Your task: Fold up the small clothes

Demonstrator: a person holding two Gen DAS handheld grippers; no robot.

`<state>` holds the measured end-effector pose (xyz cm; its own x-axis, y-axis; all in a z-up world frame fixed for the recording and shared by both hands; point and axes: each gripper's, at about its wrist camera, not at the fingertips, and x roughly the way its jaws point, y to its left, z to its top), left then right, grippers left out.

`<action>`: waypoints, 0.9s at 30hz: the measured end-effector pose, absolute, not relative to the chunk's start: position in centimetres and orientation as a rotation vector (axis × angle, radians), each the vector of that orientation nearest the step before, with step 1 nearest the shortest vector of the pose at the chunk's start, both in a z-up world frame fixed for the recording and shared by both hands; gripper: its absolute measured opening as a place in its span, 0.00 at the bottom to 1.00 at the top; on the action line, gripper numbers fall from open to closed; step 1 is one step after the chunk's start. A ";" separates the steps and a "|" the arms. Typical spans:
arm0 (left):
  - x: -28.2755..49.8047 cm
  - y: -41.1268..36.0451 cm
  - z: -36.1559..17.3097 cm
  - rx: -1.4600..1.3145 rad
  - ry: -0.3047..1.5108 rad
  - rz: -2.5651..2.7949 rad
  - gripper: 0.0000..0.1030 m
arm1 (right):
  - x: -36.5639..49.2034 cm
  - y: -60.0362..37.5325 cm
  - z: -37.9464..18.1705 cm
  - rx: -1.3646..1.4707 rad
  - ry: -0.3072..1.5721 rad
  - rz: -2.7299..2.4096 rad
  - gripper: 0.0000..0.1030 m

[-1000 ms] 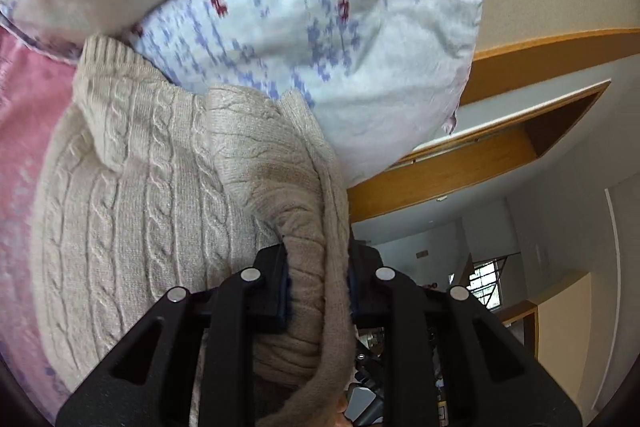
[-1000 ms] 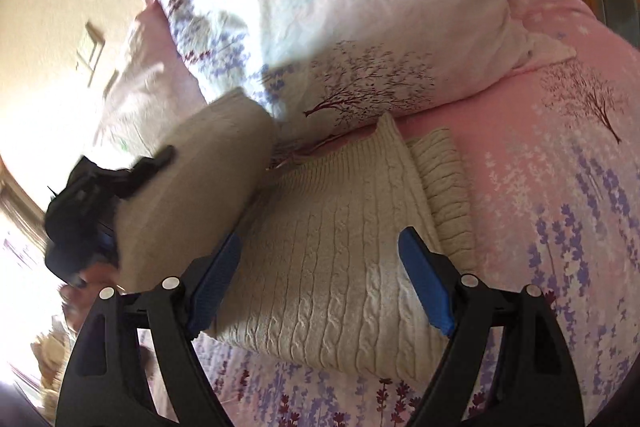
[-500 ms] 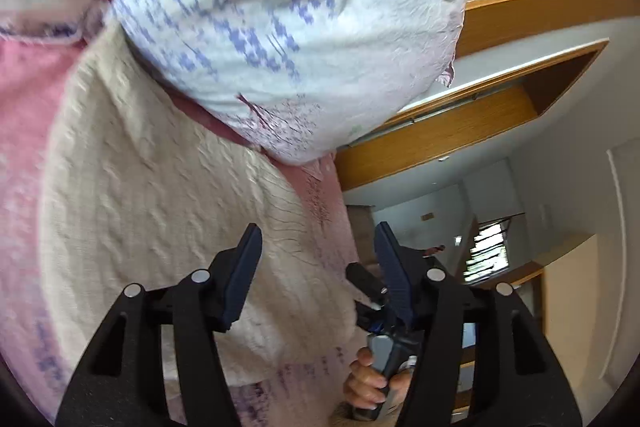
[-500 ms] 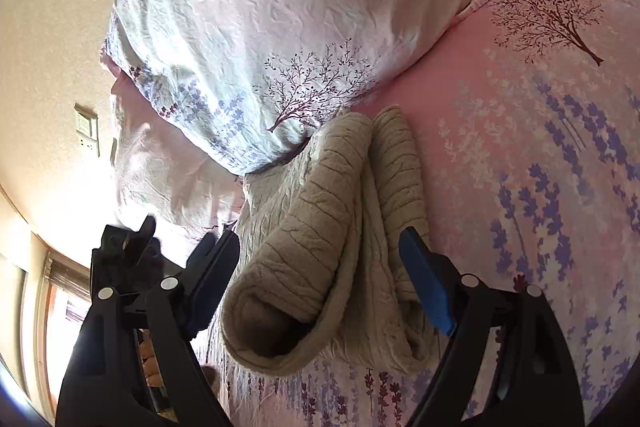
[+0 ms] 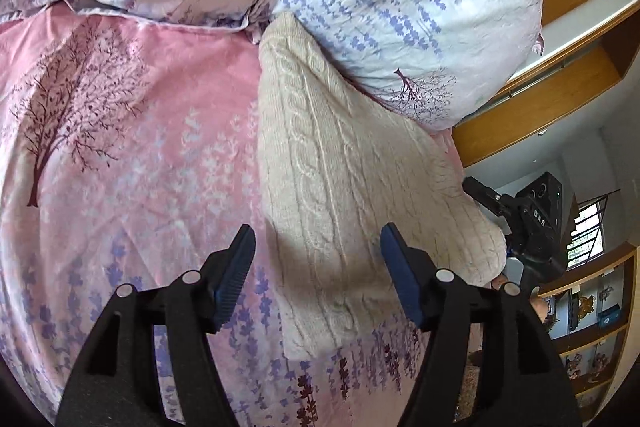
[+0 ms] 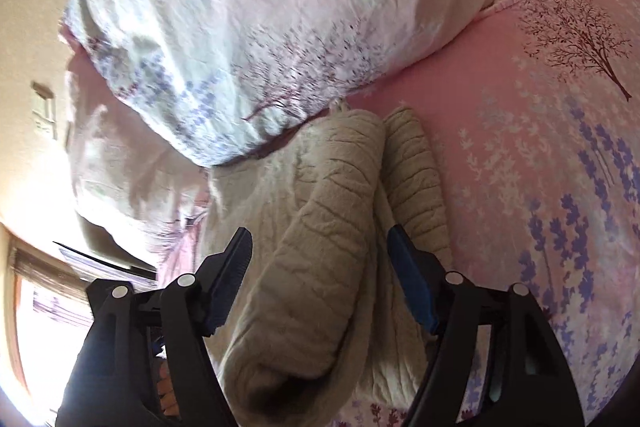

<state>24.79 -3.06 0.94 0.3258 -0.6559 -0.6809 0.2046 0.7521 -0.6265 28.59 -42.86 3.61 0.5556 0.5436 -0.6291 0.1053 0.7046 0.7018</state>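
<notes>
A cream cable-knit sweater (image 5: 340, 195) is lying folded on the pink floral bedspread (image 5: 132, 147), its far end tucked against a pillow (image 5: 420, 7). The left tongs (image 5: 318, 267) are opening above it, gripping nothing. The right tongs (image 6: 320, 275) are closing around its rolled fold, pads not yet pressing.

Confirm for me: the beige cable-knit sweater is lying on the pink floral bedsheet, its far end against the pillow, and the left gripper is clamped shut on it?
Not quite. In the left wrist view the left gripper is not clamped: its jaws are opening, pads clear of the beige cable-knit sweater. The rest holds: the sweater lies on the pink floral bedsheet, far end against the pillow.
</notes>
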 end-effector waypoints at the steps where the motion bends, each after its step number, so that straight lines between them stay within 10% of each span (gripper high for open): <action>1: 24.9 -3.2 0.6 -0.484 1.112 -0.597 0.64 | 28.9 -42.5 3.4 0.750 0.976 0.284 0.47; 3: 24.8 -3.6 0.3 -0.495 1.117 -0.603 0.64 | 29.2 -41.7 3.3 0.684 0.970 0.263 0.20; 9: 25.2 -4.9 0.5 -0.463 1.107 -0.617 0.64 | 27.5 -41.3 6.1 0.546 0.814 0.249 0.15; 20: 24.1 -6.9 0.7 -0.413 1.101 -0.687 0.64 | 28.0 -44.4 3.4 0.490 0.879 0.089 0.14; 27: 21.8 -5.8 0.6 -0.424 1.099 -0.736 0.64 | 21.8 -47.3 5.6 0.687 0.758 0.161 0.41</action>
<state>21.78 -5.82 0.63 0.2567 -0.7191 -0.6457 0.3236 0.6935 -0.6437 21.80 -47.30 5.62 0.7255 0.3714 -0.5794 0.1045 0.7727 0.6261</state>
